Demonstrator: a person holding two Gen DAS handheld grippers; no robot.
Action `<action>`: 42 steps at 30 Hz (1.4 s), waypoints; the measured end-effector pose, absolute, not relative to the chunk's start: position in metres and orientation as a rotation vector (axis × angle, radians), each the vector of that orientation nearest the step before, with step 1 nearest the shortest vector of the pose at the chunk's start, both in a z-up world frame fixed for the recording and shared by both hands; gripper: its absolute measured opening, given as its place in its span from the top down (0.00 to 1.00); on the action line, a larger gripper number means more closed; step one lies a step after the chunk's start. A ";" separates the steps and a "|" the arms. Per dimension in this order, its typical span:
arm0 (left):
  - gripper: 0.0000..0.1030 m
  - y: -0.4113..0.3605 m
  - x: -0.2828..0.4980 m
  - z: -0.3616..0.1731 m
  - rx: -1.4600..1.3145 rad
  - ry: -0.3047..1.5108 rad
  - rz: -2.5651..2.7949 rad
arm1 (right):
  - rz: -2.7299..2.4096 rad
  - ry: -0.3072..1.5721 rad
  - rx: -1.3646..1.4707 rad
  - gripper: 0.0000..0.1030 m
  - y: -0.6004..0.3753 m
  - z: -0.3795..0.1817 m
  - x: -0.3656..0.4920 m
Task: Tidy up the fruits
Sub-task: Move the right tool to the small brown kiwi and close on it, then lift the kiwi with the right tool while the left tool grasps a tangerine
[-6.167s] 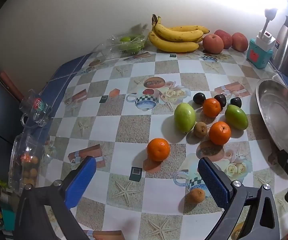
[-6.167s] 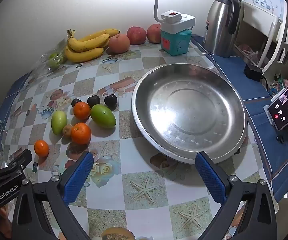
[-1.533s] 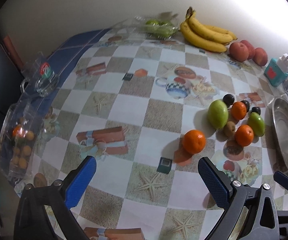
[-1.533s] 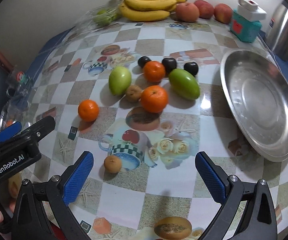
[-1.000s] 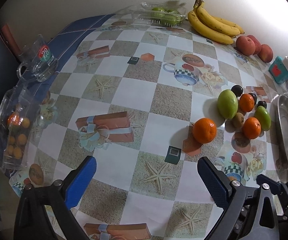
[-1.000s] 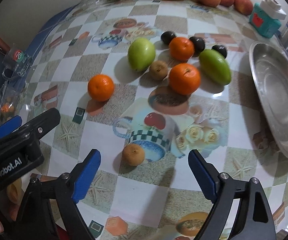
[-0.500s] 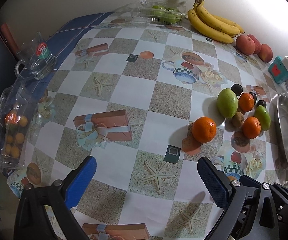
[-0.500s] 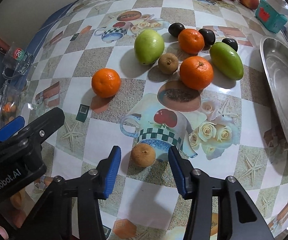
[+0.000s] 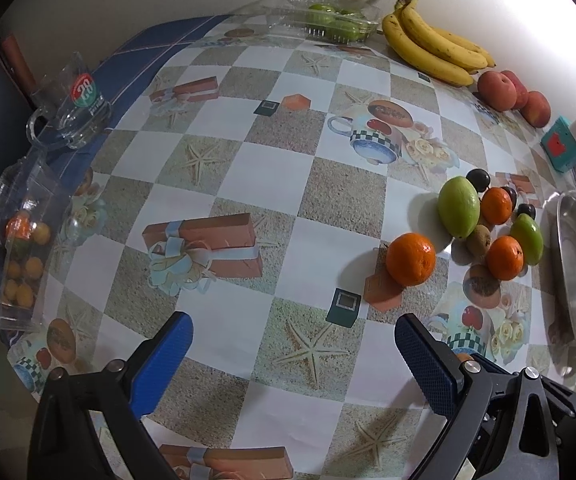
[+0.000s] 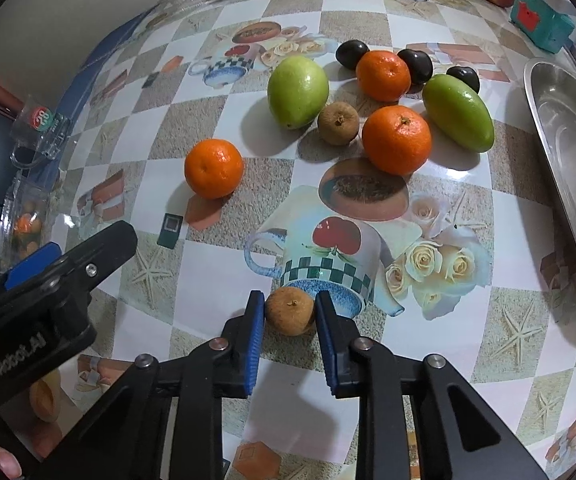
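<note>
Barely begun: the pan (image 10: 568,128) at 3 o'clock is empty. Right gripper (image 10: 290,314) has just clamped a brown fruit (image 10: 290,311) on the counter (image 10: 208,272); left gripper (image 9: 292,344) gapes, idle.

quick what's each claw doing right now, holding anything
Left claw: open, nothing between its fingers.
Right claw: has just been closing, now shut on the small brown fruit on the table.

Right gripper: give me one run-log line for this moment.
right gripper: shut on small brown fruit, jaws just closed | fruit on table | left gripper: open, empty | metal plate: empty
</note>
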State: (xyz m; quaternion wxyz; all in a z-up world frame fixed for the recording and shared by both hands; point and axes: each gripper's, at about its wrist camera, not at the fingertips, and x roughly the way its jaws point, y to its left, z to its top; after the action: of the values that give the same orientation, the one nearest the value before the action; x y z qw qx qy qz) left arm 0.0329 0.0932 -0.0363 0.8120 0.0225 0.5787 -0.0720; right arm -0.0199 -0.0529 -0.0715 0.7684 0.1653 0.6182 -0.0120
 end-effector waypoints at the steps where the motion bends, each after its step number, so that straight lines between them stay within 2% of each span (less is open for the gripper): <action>1: 0.01 0.093 0.034 -0.036 0.040 1.239 -0.152 | -0.026 1.332 0.363 0.74 -0.054 -0.070 -0.022; 8: 0.02 0.077 0.049 -0.028 -0.024 1.271 -0.165 | -0.067 1.232 0.431 0.74 -0.081 -0.049 -0.024; 17: 0.21 0.033 0.070 -0.028 -0.022 1.321 -0.201 | -0.161 1.118 0.491 0.74 -0.119 -0.016 -0.020; 19: 0.30 0.024 0.072 -0.033 -0.004 1.331 -0.203 | -0.175 1.103 0.499 0.74 -0.127 -0.014 -0.018; 22: 0.37 0.017 0.075 -0.044 0.018 1.351 -0.199 | -0.194 1.080 0.505 0.74 -0.138 -0.011 -0.013; 27: 0.39 0.016 0.080 -0.054 0.042 1.363 -0.167 | -0.190 1.057 0.523 0.74 -0.143 -0.008 -0.011; 34: 0.52 0.011 0.082 -0.055 0.042 1.354 -0.176 | -0.192 1.041 0.524 0.74 -0.145 -0.004 -0.012; 36: 0.53 0.006 0.082 -0.056 0.050 1.358 -0.183 | -0.191 1.039 0.525 0.74 -0.145 -0.004 -0.012; 39: 0.62 -0.002 0.080 -0.060 0.047 1.371 -0.199 | -0.190 1.033 0.530 0.74 -0.146 -0.003 -0.013; 42: 0.62 -0.002 0.079 -0.059 0.042 1.360 -0.194 | -0.196 1.026 0.525 0.74 -0.147 -0.001 -0.014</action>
State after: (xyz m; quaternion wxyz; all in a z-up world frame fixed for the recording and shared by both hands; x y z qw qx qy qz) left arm 0.0790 -0.0021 -0.0589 0.7731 0.0196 0.6276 -0.0896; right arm -0.0139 -0.1469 -0.0008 0.8340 0.2480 0.4842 -0.0924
